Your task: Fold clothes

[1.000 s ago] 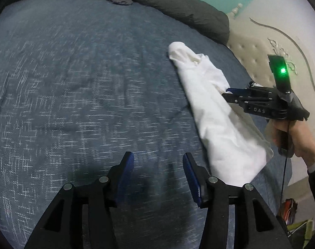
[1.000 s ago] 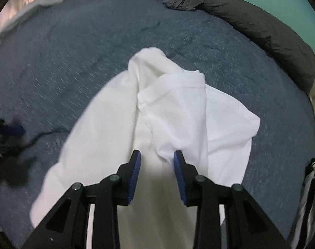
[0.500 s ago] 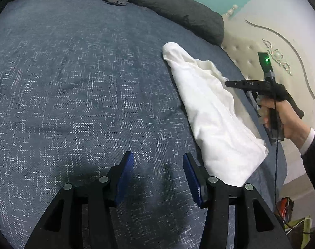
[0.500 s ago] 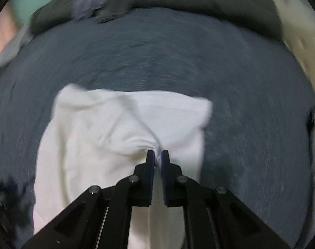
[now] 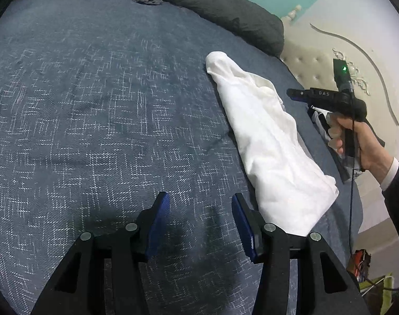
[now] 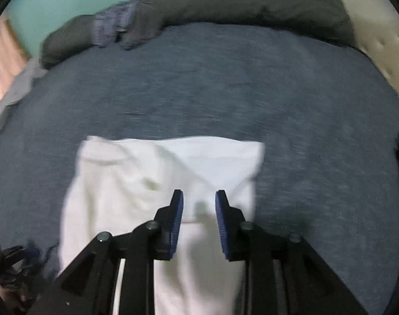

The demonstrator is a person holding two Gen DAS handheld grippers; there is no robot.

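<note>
Lay folded lengthwise on the blue bed [image 5: 99,110]: white garment [image 5: 267,141]. Hovered above it, jaws opening with nothing pinched between: right claw [image 6: 199,197]. Stood apart and empty over bare bedspread just beside the cloth: left claw [image 5: 200,202].

Text: "DAS" in pale letters | On: side of black right gripper [image 5: 294,95] body | Other readable text: none
</note>
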